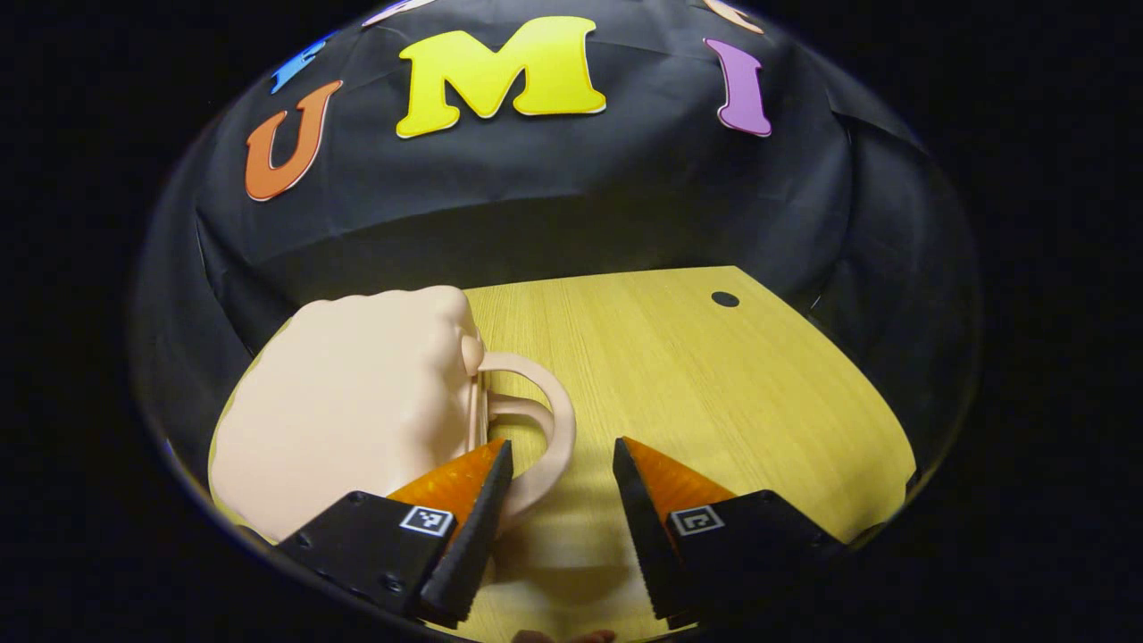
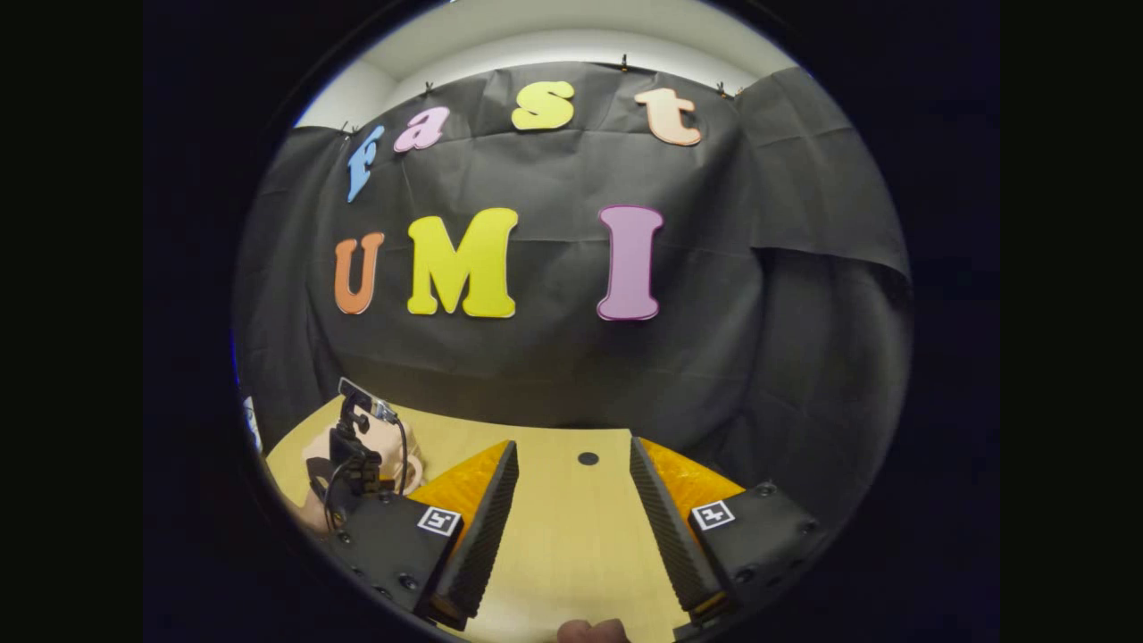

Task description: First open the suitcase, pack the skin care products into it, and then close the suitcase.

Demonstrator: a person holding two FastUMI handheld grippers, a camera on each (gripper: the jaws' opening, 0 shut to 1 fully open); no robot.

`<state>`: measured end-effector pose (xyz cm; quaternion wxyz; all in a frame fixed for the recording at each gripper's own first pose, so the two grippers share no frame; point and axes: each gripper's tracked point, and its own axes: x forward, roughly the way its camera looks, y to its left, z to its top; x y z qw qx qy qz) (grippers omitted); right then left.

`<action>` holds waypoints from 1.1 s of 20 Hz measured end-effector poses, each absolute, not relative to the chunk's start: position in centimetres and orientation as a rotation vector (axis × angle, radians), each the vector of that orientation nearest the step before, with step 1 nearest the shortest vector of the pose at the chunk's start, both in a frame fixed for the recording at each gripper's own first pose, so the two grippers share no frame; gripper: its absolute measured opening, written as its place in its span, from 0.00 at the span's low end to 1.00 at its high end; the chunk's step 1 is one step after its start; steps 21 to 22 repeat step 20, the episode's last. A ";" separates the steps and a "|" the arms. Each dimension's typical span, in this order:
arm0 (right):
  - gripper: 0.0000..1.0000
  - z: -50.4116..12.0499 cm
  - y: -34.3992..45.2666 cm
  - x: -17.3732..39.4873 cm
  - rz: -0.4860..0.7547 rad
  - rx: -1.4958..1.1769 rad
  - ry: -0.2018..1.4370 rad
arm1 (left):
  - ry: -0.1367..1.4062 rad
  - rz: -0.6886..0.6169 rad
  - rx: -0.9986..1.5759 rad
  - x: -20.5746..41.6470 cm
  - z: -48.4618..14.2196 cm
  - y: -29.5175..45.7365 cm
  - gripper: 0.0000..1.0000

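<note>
Hiding suitcase (image 1: pixel 357 402) lower edge: left hand-held gripper (image 1: pixel 563 518), jaws apart.

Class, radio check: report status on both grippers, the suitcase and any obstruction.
Left gripper open, at the suitcase handle. Right gripper open over bare table. Suitcase closed. Nothing in the way.

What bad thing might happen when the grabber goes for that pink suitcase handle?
1. The left gripper is open with one finger right beside the handle of the suitcase; closing now might pinch only the edge and slip off.
2. The suitcase sits near the table's left edge, so a nudge could push it off.
3. The right gripper hangs open over bare table, too far away to steady anything.
</note>
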<state>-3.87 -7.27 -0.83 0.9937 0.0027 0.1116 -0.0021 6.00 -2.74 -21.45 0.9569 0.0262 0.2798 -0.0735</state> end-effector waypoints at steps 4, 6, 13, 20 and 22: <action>0.75 0.7 -5.0 -1.3 0.032 0.034 0.170 | 0.394 -0.110 0.001 5.0 -12.5 -2.1 0.92; 0.75 2.3 -4.0 0.0 0.039 0.028 0.121 | 0.258 -0.062 -0.023 5.3 -6.5 -0.6 0.91; 0.75 6.8 -1.7 2.4 0.013 0.039 0.005 | -0.036 0.006 -0.047 4.0 6.5 1.4 0.95; 0.72 7.5 0.0 2.9 -0.003 0.038 -0.028 | -0.057 0.028 -0.030 3.8 7.9 2.4 0.97; 0.72 7.5 0.0 2.9 -0.003 0.038 -0.028 | -0.057 0.028 -0.030 3.8 7.9 2.4 0.97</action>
